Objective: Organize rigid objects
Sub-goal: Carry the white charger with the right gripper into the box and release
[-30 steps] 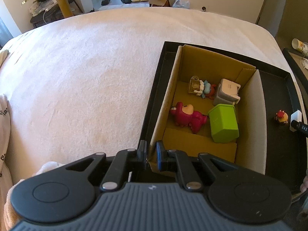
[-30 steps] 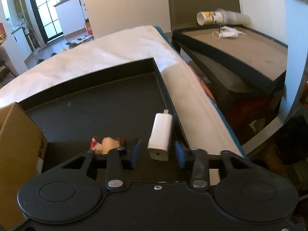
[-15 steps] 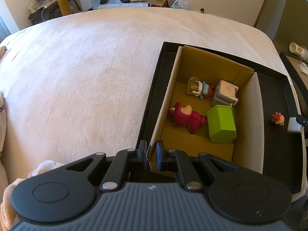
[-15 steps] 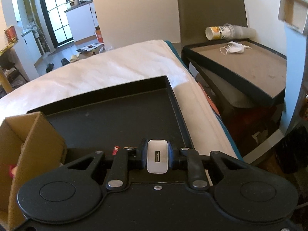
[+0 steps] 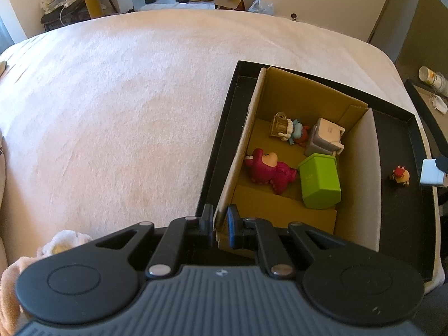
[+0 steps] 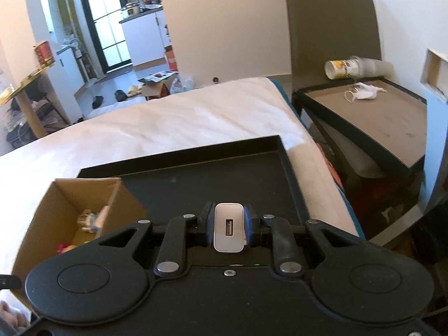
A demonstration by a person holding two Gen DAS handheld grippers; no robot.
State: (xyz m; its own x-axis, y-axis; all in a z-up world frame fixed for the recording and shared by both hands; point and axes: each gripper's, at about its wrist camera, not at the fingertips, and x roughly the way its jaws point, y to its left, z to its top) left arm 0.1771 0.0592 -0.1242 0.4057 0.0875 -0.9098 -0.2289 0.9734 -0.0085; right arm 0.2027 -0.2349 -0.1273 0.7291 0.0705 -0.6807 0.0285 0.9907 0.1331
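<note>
While the left gripper (image 5: pixel 219 224) pinches the near corner of the cardboard box (image 5: pixel 308 106), its two jaws pressed against either side of the box's thin wall, the right gripper (image 6: pixel 228 226) is clamped on a white USB charger (image 6: pixel 228 227), one pad flat on each side of the block and its port facing the camera. From the left wrist view the charger (image 5: pixel 431 173) shows at the far right edge, held over the right rim of the black tray (image 5: pixel 397 218), just beside a small red and yellow figure (image 5: pixel 400 175) standing on the tray floor. The box sits inside the tray on a bed with a pale cover (image 5: pixel 117 117). Within the box lie a pink bear toy (image 5: pixel 267 172), a green bin-shaped block (image 5: pixel 320 180), a grey-white block (image 5: pixel 324 137) and a small blue and red figure beside a tan basket-like piece (image 5: pixel 288 127).
</note>
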